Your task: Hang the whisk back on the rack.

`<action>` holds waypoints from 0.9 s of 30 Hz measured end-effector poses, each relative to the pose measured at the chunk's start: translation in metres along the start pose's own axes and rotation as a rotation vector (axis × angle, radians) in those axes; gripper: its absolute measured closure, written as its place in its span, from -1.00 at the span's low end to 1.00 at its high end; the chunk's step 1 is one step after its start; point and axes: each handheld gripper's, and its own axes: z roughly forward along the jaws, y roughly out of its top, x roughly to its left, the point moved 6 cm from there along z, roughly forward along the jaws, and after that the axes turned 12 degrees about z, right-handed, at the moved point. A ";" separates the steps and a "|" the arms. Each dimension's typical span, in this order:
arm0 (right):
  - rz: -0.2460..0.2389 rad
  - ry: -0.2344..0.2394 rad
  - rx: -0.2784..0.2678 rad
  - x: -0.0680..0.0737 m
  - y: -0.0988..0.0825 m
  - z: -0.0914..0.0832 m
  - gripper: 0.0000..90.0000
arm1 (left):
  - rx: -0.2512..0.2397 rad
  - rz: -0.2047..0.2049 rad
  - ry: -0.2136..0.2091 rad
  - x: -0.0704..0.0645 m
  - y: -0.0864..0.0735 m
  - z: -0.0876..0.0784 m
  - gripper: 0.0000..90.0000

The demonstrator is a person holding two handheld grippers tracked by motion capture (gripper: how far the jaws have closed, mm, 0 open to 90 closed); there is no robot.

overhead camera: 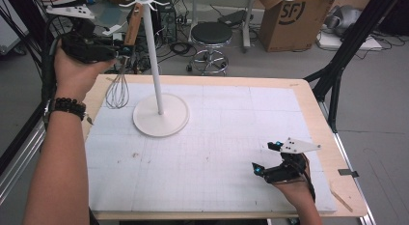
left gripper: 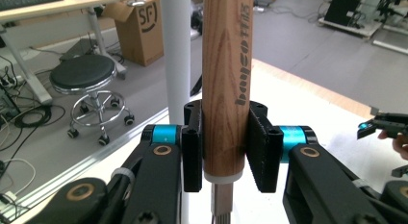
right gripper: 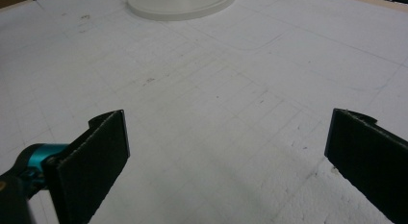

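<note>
Whisk (overhead camera: 118, 90) hangs at ten o'clock of the table (overhead camera: 270, 82), beside the white stand (overhead camera: 154, 56). Left gripper (overhead camera: 118, 50) clamps its handle. Left gripper view: jaws tight on wooden handle (left gripper: 226, 80); hanging it probably comes next, calling for a lift. Right gripper view: right gripper (right gripper: 226, 161) wide, empty.

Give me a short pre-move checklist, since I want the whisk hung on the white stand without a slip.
1. Left claw clamped on the whisk's wooden handle: ok.
2. Whisk hanging upright, wires down, off the table: ok.
3. Whisk beside the stand's pole, not tangled: ok.
4. Free hook at the stand's top: cannot tell, too small.
5. Hanging loop on the handle's end: cannot tell.
6. Right claw open and empty, away from the stand's base: ok.
</note>
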 end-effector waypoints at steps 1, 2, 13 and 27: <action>0.000 0.000 0.000 0.000 0.000 0.000 -0.99 | 0.010 -0.001 0.004 -0.001 0.000 0.003 0.57; 0.002 -0.001 0.000 0.000 0.000 0.000 -0.99 | 0.024 0.004 0.003 -0.001 -0.001 0.006 0.57; -0.006 0.000 0.000 0.001 0.000 0.000 -0.99 | 0.046 0.007 0.005 -0.005 0.000 0.025 0.56; 0.006 -0.003 -0.001 -0.001 -0.001 -0.002 -0.99 | 0.067 0.038 0.004 -0.013 0.000 0.008 -0.05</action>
